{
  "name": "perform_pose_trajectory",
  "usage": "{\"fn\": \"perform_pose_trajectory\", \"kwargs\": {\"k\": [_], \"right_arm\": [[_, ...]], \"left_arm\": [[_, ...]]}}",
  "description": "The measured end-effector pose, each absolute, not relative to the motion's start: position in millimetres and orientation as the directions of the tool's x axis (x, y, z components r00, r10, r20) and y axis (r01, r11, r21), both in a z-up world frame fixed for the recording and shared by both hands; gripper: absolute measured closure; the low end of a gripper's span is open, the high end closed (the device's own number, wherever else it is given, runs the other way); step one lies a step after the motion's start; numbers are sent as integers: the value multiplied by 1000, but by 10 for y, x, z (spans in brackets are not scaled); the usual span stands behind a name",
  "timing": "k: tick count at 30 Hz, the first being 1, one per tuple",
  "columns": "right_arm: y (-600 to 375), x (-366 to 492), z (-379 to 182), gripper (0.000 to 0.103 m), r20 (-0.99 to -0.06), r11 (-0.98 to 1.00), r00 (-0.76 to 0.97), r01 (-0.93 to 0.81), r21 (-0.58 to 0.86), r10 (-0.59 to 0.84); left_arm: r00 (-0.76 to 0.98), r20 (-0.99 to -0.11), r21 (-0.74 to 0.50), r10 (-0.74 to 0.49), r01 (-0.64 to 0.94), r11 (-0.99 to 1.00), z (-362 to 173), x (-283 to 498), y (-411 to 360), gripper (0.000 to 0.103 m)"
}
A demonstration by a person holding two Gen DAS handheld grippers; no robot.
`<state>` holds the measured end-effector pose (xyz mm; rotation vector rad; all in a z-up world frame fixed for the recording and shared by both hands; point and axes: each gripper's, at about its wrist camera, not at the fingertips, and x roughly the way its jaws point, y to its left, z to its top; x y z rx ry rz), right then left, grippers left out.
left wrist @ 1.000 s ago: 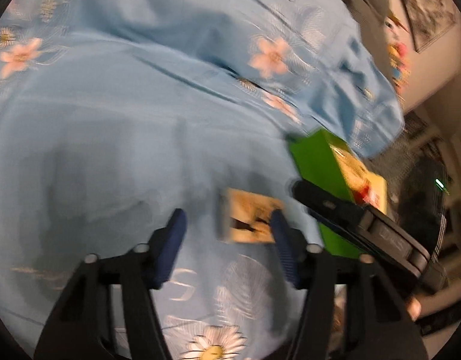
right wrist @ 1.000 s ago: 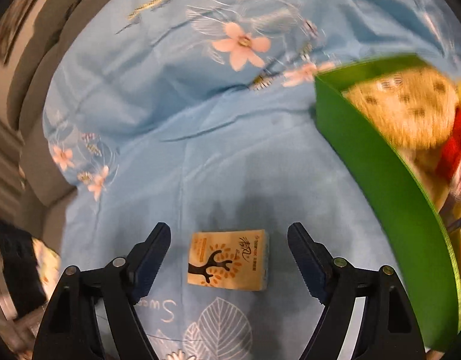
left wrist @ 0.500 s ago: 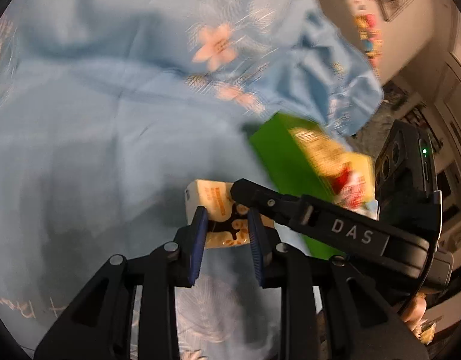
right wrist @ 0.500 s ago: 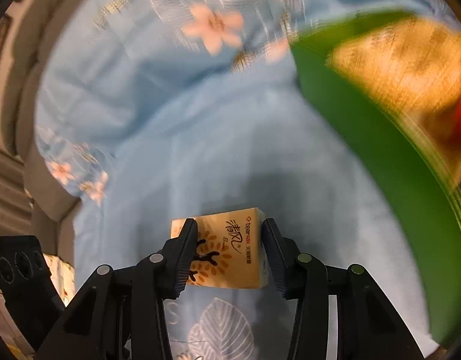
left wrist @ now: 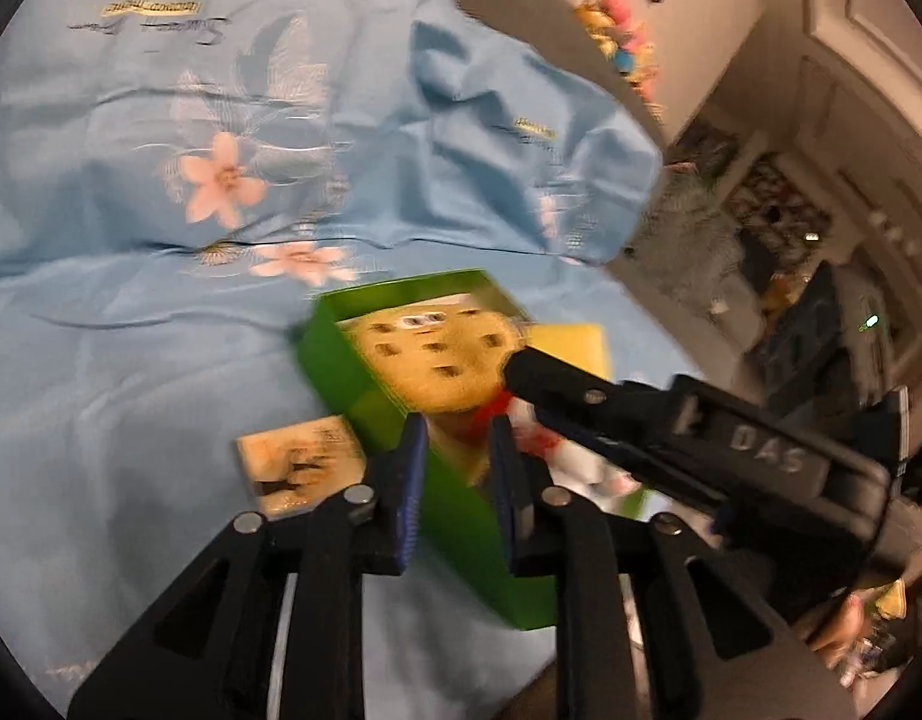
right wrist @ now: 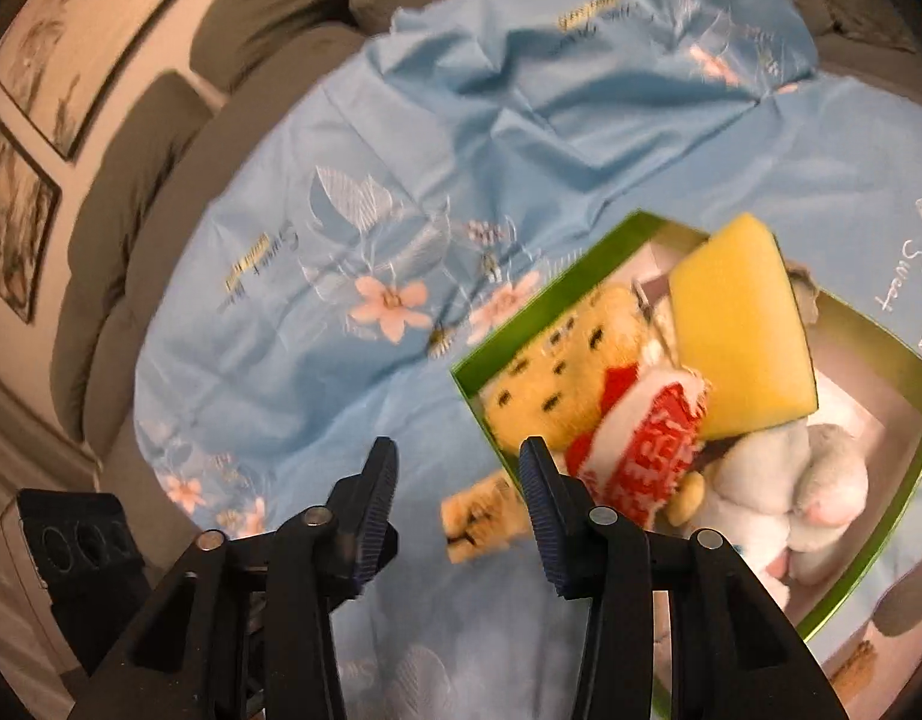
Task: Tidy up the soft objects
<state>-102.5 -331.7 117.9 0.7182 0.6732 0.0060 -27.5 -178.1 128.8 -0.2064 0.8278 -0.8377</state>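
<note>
Tissue pack [right wrist: 485, 516] lies on the blue sheet [right wrist: 341, 396], just left of the green box [right wrist: 581, 276]. Left gripper [left wrist: 455, 468] and right gripper [right wrist: 458, 480]: jaws partly apart, nothing between them.

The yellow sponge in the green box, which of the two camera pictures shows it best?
The right wrist view: the yellow sponge shows nearly whole there, propped on the plush toys in the green box. In the left wrist view only a sliver of it shows, behind a toy and the other gripper.
</note>
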Motion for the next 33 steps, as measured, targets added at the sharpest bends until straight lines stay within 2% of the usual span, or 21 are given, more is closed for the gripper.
{"fn": "perform_pose_trajectory", "kwargs": {"k": [1,2,3,5,8,11,14,16,19,21,23,24,27,30,33], "right_arm": [[-3309,-988,1160,58,-580,769,778,210,604,243],[-3289,-958,1136,58,-590,773,767,206,600,254],[-3264,-930,1119,56,-597,775,756,201,600,267],[-3195,-918,1104,52,-599,777,747,182,603,289],[-3122,-947,1137,43,-590,787,753,163,595,291],[-3101,-954,1164,42,-588,795,762,167,583,271],[-3130,-948,1163,42,-587,792,765,174,585,266],[-3161,-960,1165,42,-586,790,768,180,586,259],[-3209,-981,1170,42,-586,792,773,192,580,242],[-3233,-978,1171,42,-587,793,776,201,576,230],[-3240,-972,1163,42,-590,793,775,205,574,226],[-3243,-957,1153,42,-591,792,773,203,575,230],[-3258,-917,1117,42,-605,793,762,212,572,232],[-3278,-911,1095,42,-609,789,758,219,574,233],[-3295,-956,1130,42,-597,786,768,212,581,234]], "left_arm": [[405,-581,-449,-706,564,693,1269,-278,-1783,69],[431,-597,-426,-676,544,723,1239,-274,-1761,45],[455,-616,-403,-643,519,754,1203,-264,-1715,27],[499,-639,-380,-586,457,804,1076,-176,-1573,21],[502,-664,-389,-554,400,830,845,-28,-1421,21],[420,-706,-451,-570,353,820,562,139,-1376,21],[347,-686,-535,-640,355,767,386,203,-1499,21],[351,-704,-495,-618,381,781,360,200,-1626,21],[379,-764,-373,-523,402,836,253,230,-1824,21],[359,-783,-366,-508,395,843,154,284,-1877,20],[384,-774,-357,-504,392,848,145,305,-1907,22],[392,-776,-345,-494,392,853,143,314,-1924,30],[447,-778,-284,-441,376,882,109,336,-1933,35],[451,-765,-297,-460,387,873,159,301,-1884,36],[489,-719,-321,-493,395,861,435,148,-1784,35]]}}
